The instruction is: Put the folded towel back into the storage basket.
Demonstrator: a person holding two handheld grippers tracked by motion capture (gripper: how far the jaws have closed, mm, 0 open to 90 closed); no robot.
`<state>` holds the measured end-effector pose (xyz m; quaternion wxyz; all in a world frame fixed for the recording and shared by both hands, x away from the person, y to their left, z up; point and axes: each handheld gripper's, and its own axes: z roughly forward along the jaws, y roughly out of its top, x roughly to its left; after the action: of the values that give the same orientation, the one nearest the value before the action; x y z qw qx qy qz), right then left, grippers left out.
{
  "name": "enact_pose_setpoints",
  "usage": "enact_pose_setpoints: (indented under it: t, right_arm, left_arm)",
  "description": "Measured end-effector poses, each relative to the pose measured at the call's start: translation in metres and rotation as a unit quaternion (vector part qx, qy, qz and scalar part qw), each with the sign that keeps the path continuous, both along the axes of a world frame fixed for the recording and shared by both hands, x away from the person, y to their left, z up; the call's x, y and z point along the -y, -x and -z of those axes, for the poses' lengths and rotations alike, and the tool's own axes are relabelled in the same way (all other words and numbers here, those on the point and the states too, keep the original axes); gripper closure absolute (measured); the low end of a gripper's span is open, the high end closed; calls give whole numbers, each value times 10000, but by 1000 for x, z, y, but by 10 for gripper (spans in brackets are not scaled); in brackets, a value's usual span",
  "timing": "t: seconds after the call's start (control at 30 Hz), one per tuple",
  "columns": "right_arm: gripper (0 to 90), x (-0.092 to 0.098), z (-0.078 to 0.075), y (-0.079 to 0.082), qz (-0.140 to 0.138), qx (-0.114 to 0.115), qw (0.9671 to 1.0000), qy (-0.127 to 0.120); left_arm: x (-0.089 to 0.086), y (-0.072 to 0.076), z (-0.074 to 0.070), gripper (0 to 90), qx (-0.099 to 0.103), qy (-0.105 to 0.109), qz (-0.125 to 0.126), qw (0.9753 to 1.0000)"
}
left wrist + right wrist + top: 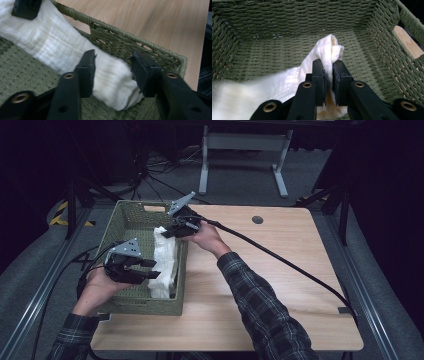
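Our right gripper (329,82) pinches the white cloth's (322,53) far end; its near end lies between our left gripper's (113,71) wide-open jaws.

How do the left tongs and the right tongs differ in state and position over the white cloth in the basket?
The left tongs are open, jaws astride the near end of the white cloth; the right tongs are shut, pinching the cloth's far end. The left tongs sit at the basket's near part, the right tongs at its far part. Both are black, hand-held and inside the green woven basket.
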<state>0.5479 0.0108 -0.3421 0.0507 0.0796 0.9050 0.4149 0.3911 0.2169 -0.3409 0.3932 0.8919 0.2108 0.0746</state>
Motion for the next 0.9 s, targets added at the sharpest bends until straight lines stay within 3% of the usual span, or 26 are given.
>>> enact_pose_setpoints:
  t: [0.17, 0.7, 0.9]
  right_arm:
    - [818, 1, 0, -1, 17, 83, 9999, 75]
    - [815, 8, -3, -31, 192, 210, 9996, -40]
    - [791, 4, -6, -44, 237, 381, 9990, -62]
  left_arm:
    - [4, -1, -1, 454, 44, 3, -36, 10000]
    - [12, -8, 1, 432, 36, 173, -79, 9998]
    - [15, -9, 0, 432, 24, 210, -86, 9997]
